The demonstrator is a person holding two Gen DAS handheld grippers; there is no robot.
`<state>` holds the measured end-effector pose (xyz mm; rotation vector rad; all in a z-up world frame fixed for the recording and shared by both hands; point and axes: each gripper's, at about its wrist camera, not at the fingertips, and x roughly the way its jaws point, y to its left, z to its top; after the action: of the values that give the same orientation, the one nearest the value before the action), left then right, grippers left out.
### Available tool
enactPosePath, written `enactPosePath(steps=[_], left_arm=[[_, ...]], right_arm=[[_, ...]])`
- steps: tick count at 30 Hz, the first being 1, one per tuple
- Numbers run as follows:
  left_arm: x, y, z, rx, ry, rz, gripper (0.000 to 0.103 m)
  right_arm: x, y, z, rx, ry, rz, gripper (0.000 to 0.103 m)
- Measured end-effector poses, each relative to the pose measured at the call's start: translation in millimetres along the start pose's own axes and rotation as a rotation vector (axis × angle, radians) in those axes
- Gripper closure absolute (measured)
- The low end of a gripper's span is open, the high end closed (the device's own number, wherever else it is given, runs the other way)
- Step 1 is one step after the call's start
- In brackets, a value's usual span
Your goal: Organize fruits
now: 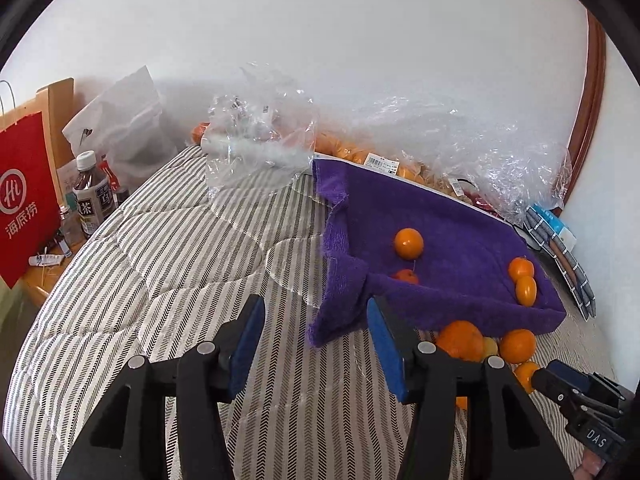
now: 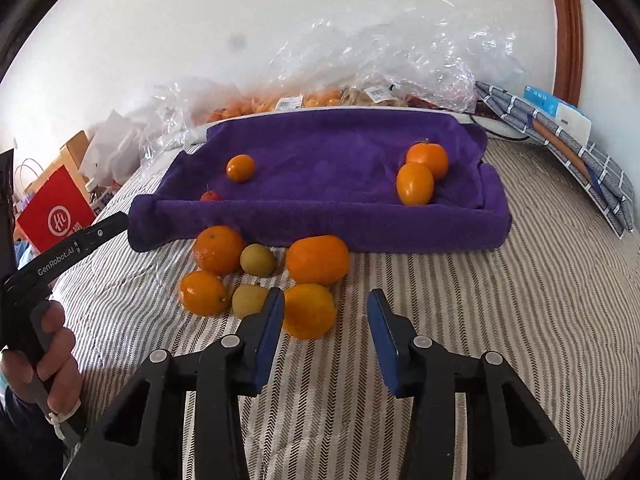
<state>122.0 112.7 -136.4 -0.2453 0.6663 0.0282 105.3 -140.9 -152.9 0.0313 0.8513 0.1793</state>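
A purple towel-lined tray (image 2: 320,216) (image 1: 460,300) lies on the striped bed. Inside it are an orange (image 2: 240,167), a small red fruit (image 2: 210,196) and two oranges (image 2: 416,183) at the right. A pile of loose oranges (image 2: 318,259) and two small yellow-green fruits (image 2: 257,259) lies in front of the tray. My right gripper (image 2: 326,308) is open, with one orange (image 2: 310,312) just beyond its left finger. My left gripper (image 1: 316,316) is open and empty at the tray's near left corner; it also shows in the right wrist view (image 2: 80,244).
Clear plastic bags of fruit (image 2: 320,96) lie behind the tray against the wall. An empty clear bag (image 1: 260,152) sits on the bed. A red paper bag (image 1: 24,200) and bottles (image 1: 90,192) stand at the left. Folded cloths and a box (image 2: 560,120) lie at the right.
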Motion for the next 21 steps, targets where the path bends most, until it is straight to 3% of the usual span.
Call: enactPosePath(steps=[4,9,15,21], left_arm=[[2,0,0,0.002,0.006,-0.003,0.050],[4,-3,-1,0.016,0.018,-0.023,0.050],[5,-14,-5,0.066,0.044,-0.083,0.050],[6,-31,-12,0.148,0.077,-0.162,0.050]], right_arm=[[12,8,-5,-0.036,0.020,-0.005,0.059],[22,10,-3,-0.036,0.050,-0.004,0.068],[9,1,-6,-0.010,0.006,0.005,0.068],[-8,-26,-12,-0.006,-0.036,-0.078,0.068]])
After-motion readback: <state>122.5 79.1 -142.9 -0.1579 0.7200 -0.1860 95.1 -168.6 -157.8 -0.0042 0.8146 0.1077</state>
